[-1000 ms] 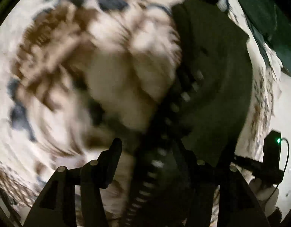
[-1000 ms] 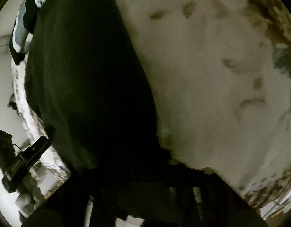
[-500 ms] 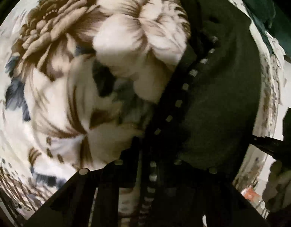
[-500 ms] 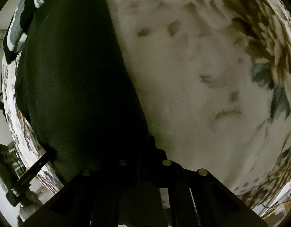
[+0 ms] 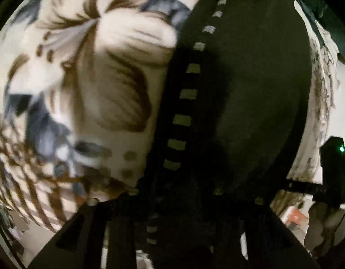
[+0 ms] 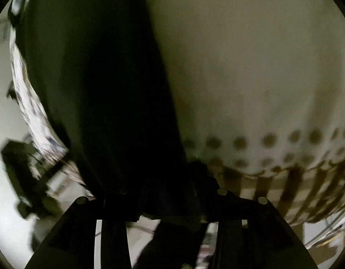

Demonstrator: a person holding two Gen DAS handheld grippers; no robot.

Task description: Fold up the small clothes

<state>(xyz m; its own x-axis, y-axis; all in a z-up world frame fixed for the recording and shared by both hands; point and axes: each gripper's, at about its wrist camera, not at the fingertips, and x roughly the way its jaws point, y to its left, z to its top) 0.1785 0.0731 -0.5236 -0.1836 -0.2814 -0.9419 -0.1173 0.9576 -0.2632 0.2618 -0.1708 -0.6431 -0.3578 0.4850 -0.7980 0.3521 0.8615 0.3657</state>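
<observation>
A dark green garment point(image 5: 239, 89) with a strip of pale dashes point(image 5: 188, 94) lies on a floral bedspread point(image 5: 93, 78). Its near end runs down between the fingers of my left gripper point(image 5: 175, 186). Those jaws are closing and pinch the cloth. In the right wrist view the same garment point(image 6: 93, 89) fills the left half over the pale bedspread point(image 6: 251, 67). My right gripper point(image 6: 172, 179) has the garment's end between its fingers. Its jaws are opening, and light shows beside the cloth.
The bedspread's edge with dots and brown stripes point(image 6: 295, 190) is close below. A black device with a green light point(image 5: 331, 163) and a hand point(image 5: 325, 224) are at the right. More dark cloth point(image 5: 329, 22) lies at the far right corner, and a striped garment point(image 6: 17, 4) at the far left.
Both views have slid toward the bed's edge, so its dotted and striped border now shows. The left jaws have closed on the garment's trimmed end. The right jaws have spread apart.
</observation>
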